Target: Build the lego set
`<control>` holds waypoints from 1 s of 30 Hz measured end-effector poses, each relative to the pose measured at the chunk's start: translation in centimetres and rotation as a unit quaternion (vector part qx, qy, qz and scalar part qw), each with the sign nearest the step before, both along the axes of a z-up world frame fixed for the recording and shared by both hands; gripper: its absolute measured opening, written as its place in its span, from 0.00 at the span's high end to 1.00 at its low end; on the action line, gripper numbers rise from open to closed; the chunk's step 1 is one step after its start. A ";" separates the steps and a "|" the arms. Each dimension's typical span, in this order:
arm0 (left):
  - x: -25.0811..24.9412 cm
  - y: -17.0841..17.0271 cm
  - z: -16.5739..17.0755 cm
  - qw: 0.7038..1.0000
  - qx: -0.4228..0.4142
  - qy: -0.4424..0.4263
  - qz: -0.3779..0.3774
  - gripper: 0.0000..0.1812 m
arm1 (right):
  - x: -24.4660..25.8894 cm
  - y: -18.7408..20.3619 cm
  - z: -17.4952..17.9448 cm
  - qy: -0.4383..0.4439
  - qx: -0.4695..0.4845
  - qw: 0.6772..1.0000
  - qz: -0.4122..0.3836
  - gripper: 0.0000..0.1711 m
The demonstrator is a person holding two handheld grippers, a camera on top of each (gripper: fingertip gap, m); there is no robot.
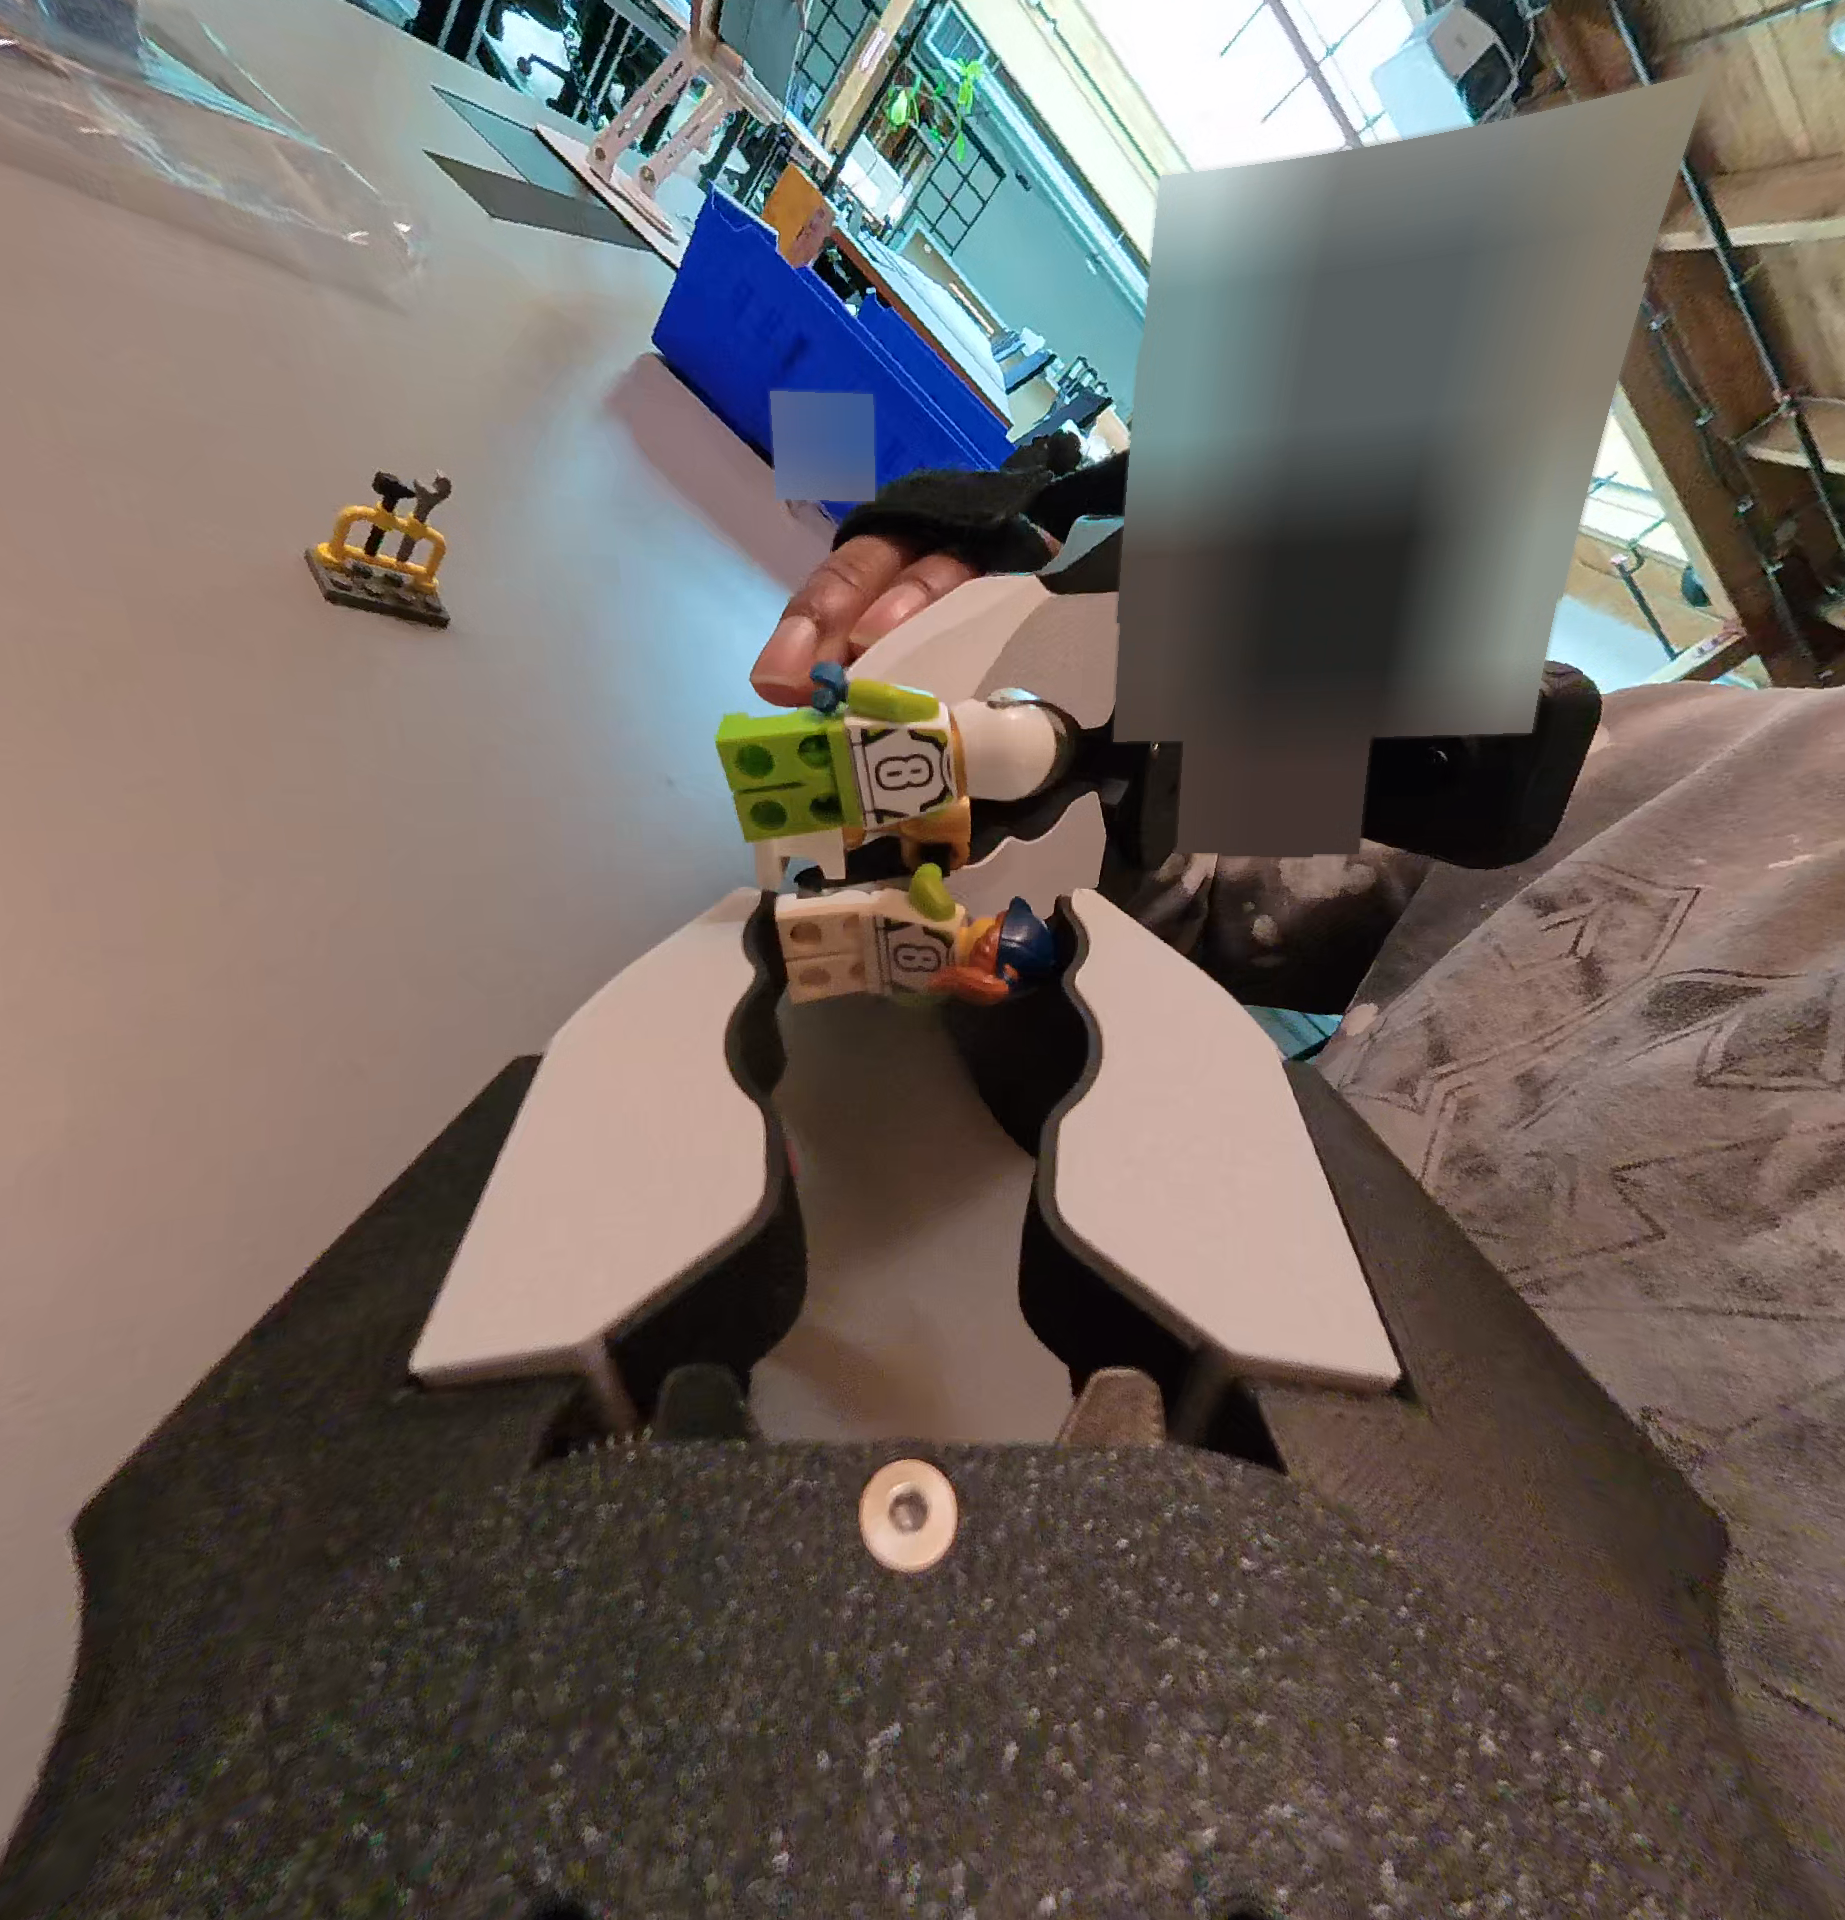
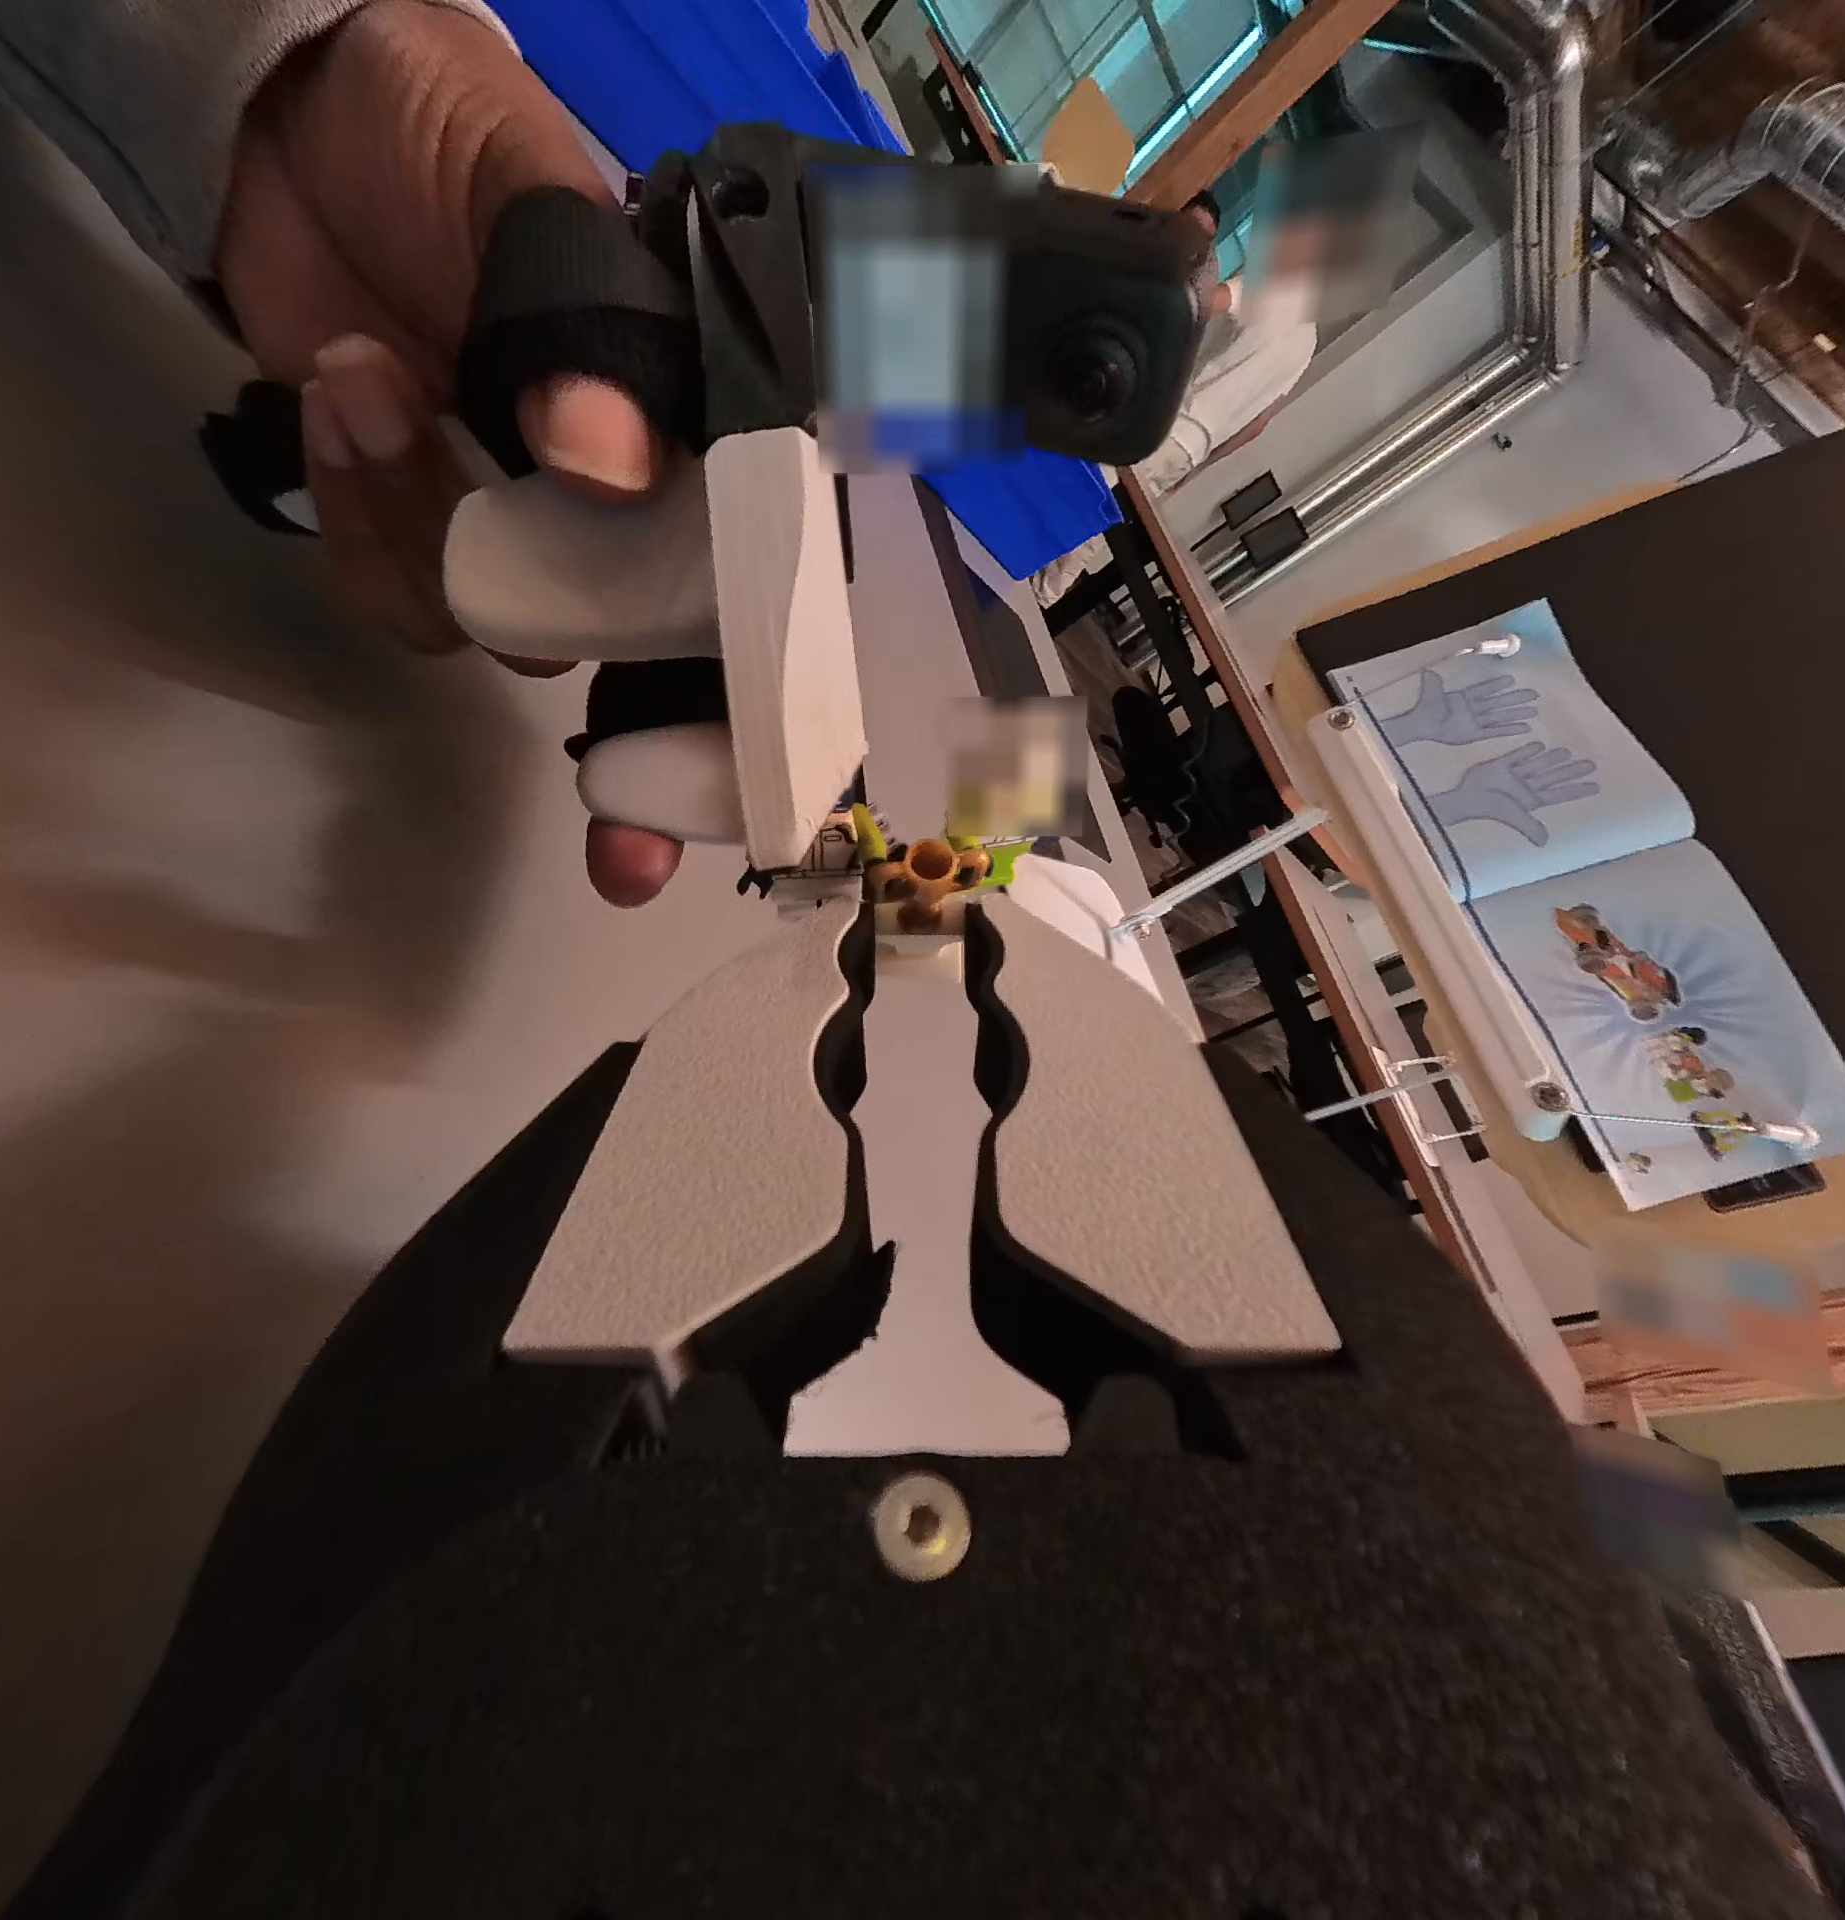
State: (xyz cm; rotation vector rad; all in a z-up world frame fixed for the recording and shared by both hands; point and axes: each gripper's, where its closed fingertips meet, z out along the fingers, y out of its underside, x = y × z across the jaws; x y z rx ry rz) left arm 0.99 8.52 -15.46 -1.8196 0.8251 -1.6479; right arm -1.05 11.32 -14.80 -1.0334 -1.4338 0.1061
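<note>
My left gripper (image 1: 918, 914) is shut on a minifigure with white legs and a blue cap (image 1: 897, 956), held lengthwise between the fingertips. Just above it, my right gripper (image 1: 1043, 779) is shut on the white helmet of a second minifigure with lime-green legs (image 1: 835, 769). The two figures lie side by side, almost touching. In the right wrist view, my right gripper (image 2: 918, 930) pinches the white helmet (image 2: 918, 945). The left gripper (image 2: 913, 873) comes down from above, with a hand (image 2: 378, 312) on its handle.
A small yellow tool rack on a dark plate (image 1: 378, 556) stands on the white table (image 1: 222, 935). A clear plastic bag (image 1: 170, 156) lies at the far left, and a blue bin (image 1: 793, 312) stands beyond. An open instruction booklet (image 2: 1624, 935) is clipped to a stand at the right. Left and right tips are no more than a few centimetres apart.
</note>
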 end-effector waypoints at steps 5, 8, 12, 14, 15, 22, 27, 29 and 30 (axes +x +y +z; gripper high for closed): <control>-0.1 -0.1 0.1 1.000 0.011 0.006 0.003 0.73 | -0.1 -0.1 0.2 0.001 0.014 1.000 -0.004 0.91; -0.1 -0.2 0.1 1.000 0.012 0.008 0.003 0.73 | -0.2 -0.1 0.2 -0.005 0.025 1.000 -0.008 0.91; -0.2 -0.2 0.0 1.000 0.009 0.013 0.004 0.73 | -0.3 -0.1 0.1 -0.008 0.030 0.999 -0.011 0.91; -0.2 -0.2 0.0 1.000 0.008 0.014 0.004 0.73 | -0.3 -0.1 0.1 -0.008 0.031 0.999 -0.012 0.91; -0.2 -0.2 0.0 1.000 0.008 0.015 0.005 0.73 | -0.3 -0.1 0.1 -0.009 0.031 0.999 -0.013 0.91; -0.2 -0.2 0.2 1.000 0.006 0.011 0.003 0.73 | -0.2 0.1 0.2 0.000 0.022 1.000 -0.014 0.91; -0.2 -0.5 -0.1 1.000 -0.004 0.020 -0.006 0.73 | -0.2 0.2 -0.2 0.004 0.000 1.000 -0.011 0.91; -0.3 -0.4 -0.2 1.000 -0.014 0.019 -0.008 0.73 | -0.2 0.2 -0.3 0.006 -0.014 1.000 -0.008 0.90; -0.3 -0.4 -0.3 1.000 -0.016 0.021 -0.009 0.73 | -0.2 0.2 -0.3 0.008 -0.019 1.000 -0.005 0.90</control>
